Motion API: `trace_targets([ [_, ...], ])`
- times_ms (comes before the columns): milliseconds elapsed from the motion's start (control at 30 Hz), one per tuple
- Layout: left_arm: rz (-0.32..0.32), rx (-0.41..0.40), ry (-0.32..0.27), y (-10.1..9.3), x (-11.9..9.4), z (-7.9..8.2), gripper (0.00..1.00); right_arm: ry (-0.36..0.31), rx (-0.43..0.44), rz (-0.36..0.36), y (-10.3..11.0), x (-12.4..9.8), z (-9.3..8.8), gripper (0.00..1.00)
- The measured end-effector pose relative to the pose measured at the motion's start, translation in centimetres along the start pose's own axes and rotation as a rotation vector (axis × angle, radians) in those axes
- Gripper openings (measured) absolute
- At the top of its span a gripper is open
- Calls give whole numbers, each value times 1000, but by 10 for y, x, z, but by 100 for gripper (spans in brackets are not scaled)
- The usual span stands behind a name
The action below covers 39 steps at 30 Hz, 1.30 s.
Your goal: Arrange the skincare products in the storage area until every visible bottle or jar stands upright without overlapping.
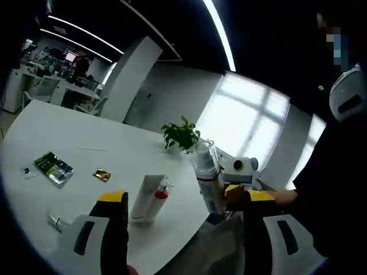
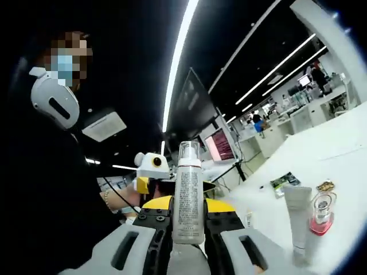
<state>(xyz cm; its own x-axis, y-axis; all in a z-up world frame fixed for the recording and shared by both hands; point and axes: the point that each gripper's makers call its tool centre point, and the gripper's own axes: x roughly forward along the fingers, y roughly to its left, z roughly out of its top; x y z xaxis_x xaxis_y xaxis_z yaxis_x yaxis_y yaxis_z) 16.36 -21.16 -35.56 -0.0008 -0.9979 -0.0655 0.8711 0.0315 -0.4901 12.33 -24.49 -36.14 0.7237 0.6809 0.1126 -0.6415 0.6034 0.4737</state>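
Observation:
My right gripper [image 2: 188,207] is shut on a white bottle with a clear cap [image 2: 188,195], held upright in the air off the table's edge. In the left gripper view the same bottle [image 1: 206,175] rises from the right gripper [image 1: 232,197], just inside my right jaw. My left gripper [image 1: 186,197] is open, nothing clamped between its yellow-tipped jaws. On the white table [image 1: 86,137] a white tube [image 1: 144,197] and a small clear bottle with a red base [image 1: 162,192] stand close together. They also appear at the right, tube [image 2: 298,215] and small bottle [image 2: 321,215].
A green packet [image 1: 53,167], a gold sachet [image 1: 101,175] and two small loose bits [image 1: 27,172] lie further back on the table. A potted plant [image 1: 182,134] stands at its far edge. A person in dark clothes [image 2: 51,189] stands close behind the grippers.

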Motion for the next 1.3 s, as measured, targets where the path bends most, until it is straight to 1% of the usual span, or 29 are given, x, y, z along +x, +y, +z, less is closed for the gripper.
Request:
trace_targets([
  [133, -41, 15, -14, -12, 3, 6, 63, -9, 5, 35, 8, 8, 0, 11],
  [267, -79, 8, -36, -21, 5, 11, 52, -34, 27, 69, 16, 13, 3, 11],
  [367, -101, 3, -45, -26, 6, 14, 47, -40, 37, 92, 21, 16, 4, 11],
  [600, -155, -9, -52, -40, 9, 17, 35, -20, 56, 132, 31, 22, -2, 11],
  [700, -163, 0, -42, -43, 10, 16, 32, -15, 55, 145, 34, 24, -2, 11],
  [800, -165, 7, -31, -44, 11, 14, 27, -15, 58, 146, 32, 25, -1, 11],
  [867, -154, 11, -29, -43, 11, 15, 21, -15, 56, 142, 30, 25, 0, 11],
  [900, -157, 9, -32, -43, 11, 16, 18, -10, 54, 126, 27, 25, -1, 11],
  [967, -134, 14, -28, -41, 12, 17, 19, -9, 42, 121, 25, 25, 0, 11],
  [1033, -111, 14, -8, -40, 13, 16, 19, -1, 30, 105, 23, 26, 0, 12],
  [1067, -93, 28, -4, -37, 13, 16, 19, -5, 25, 84, 19, 26, 1, 12],
  [1100, -75, 32, -7, -35, 13, 18, 19, -5, 22, 80, 18, 25, 2, 13],
  [1133, -70, 35, -8, -35, 13, 19, 19, -4, 17, 76, 18, 25, 3, 13],
  [1200, -44, 21, -10, -33, 15, 20, 19, 18, -9, 63, 18, 28, 2, 14],
  [1233, -42, 20, -8, -34, 15, 21, 18, 35, -22, 55, 17, 29, 0, 14],
  [1300, 0, 52, -2, -31, 18, 22, 18, 70, -60, 27, 14, 33, -4, 16],
])
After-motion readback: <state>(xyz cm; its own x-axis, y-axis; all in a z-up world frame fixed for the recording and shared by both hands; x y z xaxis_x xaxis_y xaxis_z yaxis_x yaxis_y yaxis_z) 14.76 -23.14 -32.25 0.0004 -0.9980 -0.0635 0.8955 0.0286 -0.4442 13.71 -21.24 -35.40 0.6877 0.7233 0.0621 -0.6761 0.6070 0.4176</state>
